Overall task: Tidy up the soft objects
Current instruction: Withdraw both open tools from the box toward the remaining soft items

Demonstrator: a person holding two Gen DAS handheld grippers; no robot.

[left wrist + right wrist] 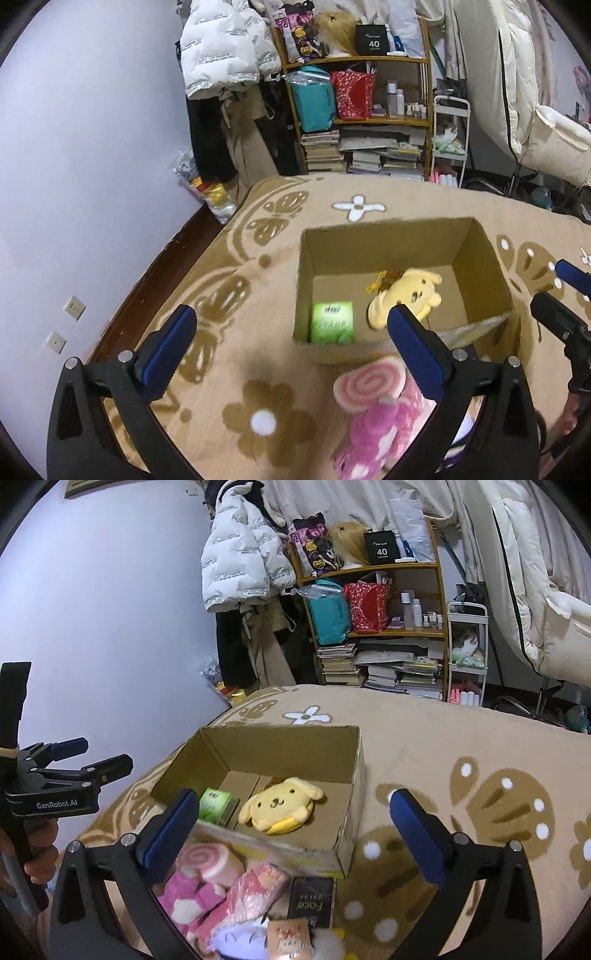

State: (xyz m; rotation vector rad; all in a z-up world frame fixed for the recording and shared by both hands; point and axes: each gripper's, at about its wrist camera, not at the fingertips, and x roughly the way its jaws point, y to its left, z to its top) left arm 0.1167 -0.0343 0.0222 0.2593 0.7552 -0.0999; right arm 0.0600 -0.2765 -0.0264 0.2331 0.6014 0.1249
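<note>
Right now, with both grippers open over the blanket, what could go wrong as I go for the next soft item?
1. The pink swirl plush lies tight against the pink fuzzy toy and wrapped pink pack; the fingers may snag two.
2. The pile hugs the cardboard box wall; a reach could shove the box.
3. The left gripper and right gripper hover close and could collide.

One cardboard box (354, 771) holds two things: one yellow plush dog (280, 805) and one green packet (216, 805). Outside it lie one pink swirl roll (212, 860), one pink plush (188, 901) and one black packet (312, 901).
</note>
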